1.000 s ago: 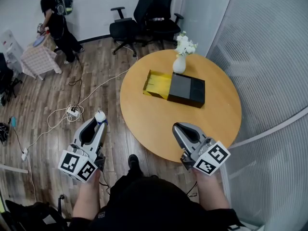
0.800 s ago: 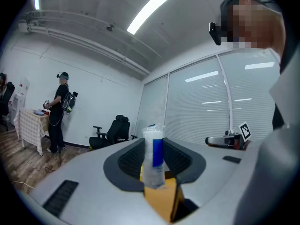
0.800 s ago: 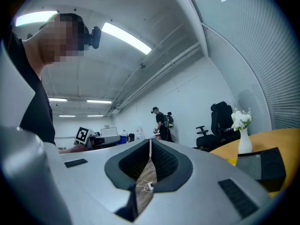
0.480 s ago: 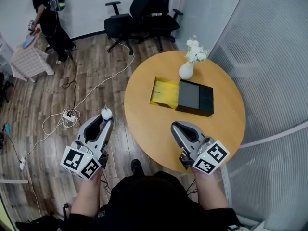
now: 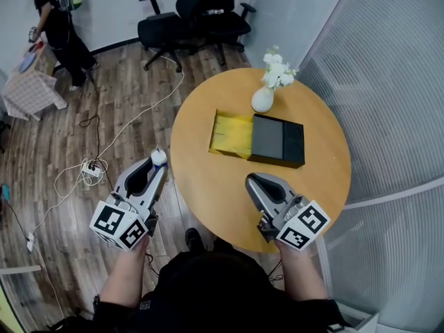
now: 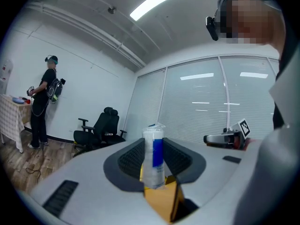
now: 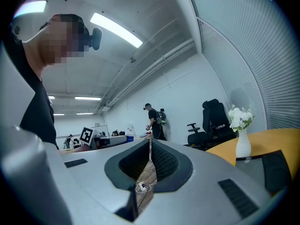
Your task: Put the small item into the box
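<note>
The left tongs (image 5: 157,164) clamp the small item (image 6: 153,156), a white-and-blue packet standing upright between the pads, just off the bench (image 5: 208,179) at its 9 o'clock edge; the box (image 5: 277,139) lies at 2 o'clock from those tongs, its open yellow tray (image 5: 231,133) the nearer end; the right tongs (image 5: 254,181), closed and empty, sit closer, with the box at their 12 o'clock.

No legible text or numbers; blue label on small item (image 6: 153,156) unreadable
</note>
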`<state>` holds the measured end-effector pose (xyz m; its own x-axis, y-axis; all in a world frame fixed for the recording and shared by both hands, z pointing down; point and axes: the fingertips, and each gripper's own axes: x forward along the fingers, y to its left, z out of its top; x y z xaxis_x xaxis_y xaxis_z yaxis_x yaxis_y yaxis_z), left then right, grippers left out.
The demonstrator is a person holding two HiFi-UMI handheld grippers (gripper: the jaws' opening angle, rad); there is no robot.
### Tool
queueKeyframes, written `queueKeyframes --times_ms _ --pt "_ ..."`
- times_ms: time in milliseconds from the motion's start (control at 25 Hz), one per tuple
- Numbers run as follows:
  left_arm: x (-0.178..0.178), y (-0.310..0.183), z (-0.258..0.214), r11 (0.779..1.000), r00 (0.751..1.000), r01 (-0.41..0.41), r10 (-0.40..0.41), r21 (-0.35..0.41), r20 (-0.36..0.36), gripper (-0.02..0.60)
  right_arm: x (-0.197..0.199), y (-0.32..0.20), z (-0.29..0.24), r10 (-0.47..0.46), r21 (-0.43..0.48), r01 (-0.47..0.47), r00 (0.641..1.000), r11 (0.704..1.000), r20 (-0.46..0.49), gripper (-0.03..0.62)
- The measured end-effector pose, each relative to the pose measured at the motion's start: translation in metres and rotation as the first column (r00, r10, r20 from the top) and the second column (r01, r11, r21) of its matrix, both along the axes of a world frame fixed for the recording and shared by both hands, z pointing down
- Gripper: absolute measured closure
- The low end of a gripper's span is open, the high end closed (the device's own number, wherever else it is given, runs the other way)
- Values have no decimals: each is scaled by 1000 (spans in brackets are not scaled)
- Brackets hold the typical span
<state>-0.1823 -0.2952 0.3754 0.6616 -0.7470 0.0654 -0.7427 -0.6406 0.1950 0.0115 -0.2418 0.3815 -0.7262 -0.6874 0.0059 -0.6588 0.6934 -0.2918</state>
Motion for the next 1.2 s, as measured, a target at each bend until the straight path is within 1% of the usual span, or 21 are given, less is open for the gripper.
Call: queueKeyframes --times_ms 200,320,520,800,1040,1200 --pt "24 -25 13 999 1000 -21 21 -24 19 453 17 -9 14 14 -36 -14 1000 999 17 556" --pt "44 -45 23 999 998 -42 44 -35 46 453 32 -15 22 24 -58 -23 999 998 26 556" --pt "84 -74 45 993 990 -92 99 -73 99 453 52 -22 37 47 -101 -42 998 994 49 556" --pt "135 -118 79 982 980 -118 138 -145 141 453 79 -45 57 59 -144 -47 995 988 77 556" --pt "169 -149 111 970 962 -145 184 -194 203 453 96 -64 76 72 -180 -53 993 982 96 556" --pt "191 -166 144 954 937 -170 235 -248 260 451 103 -75 88 71 -203 -49 992 978 102 556"
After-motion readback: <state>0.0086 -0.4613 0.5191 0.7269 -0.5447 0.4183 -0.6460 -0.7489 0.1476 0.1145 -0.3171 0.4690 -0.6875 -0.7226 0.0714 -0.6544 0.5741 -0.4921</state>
